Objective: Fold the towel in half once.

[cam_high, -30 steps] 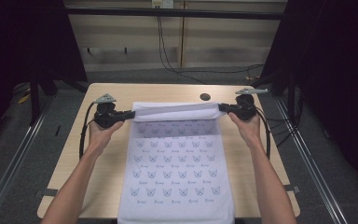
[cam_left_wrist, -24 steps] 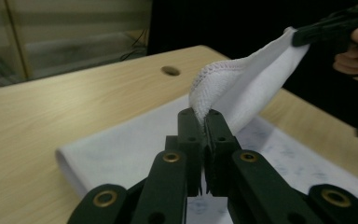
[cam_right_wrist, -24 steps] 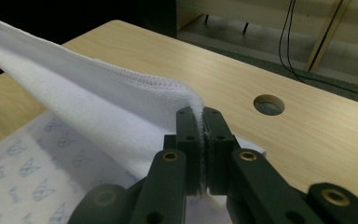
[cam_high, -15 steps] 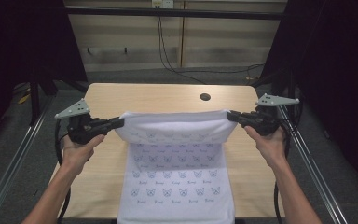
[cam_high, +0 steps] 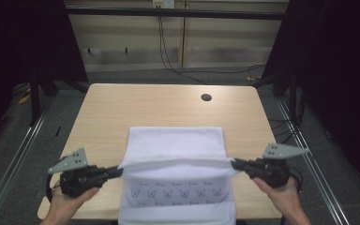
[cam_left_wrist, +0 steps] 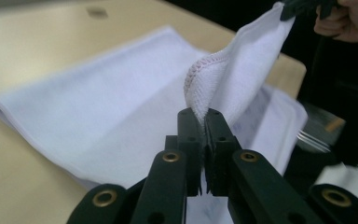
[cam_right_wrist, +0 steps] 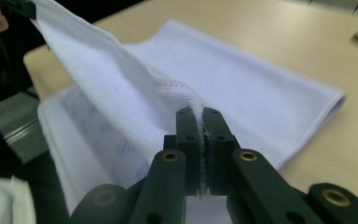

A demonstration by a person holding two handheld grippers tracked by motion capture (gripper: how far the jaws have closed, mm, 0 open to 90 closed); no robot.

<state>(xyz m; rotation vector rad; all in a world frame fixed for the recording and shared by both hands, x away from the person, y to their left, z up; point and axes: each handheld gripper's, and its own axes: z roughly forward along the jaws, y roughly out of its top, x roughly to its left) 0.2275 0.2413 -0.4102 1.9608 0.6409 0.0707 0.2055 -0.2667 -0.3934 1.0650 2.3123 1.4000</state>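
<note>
Fold step in hand: towel (cam_high: 173, 145) on the counter (cam_high: 122, 108), far edge held raised over the near part, corners clamped by left gripper (cam_high: 118, 170) and right gripper (cam_high: 234, 163). Next: edge is to be aligned, lowered, then released.

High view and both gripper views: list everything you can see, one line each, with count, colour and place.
towel: one, white with small printed faces, folded back over itself on the near half of the table, near end over the table edge.
table: one, light wood, centre of the high view.
cable hole: one, dark, far right of the tabletop.
wall cables: black, hanging behind the table.
left gripper: one, black, shut on a towel corner.
right gripper: one, black, shut on the opposite corner.
hands: two, at the near table edge.
</note>
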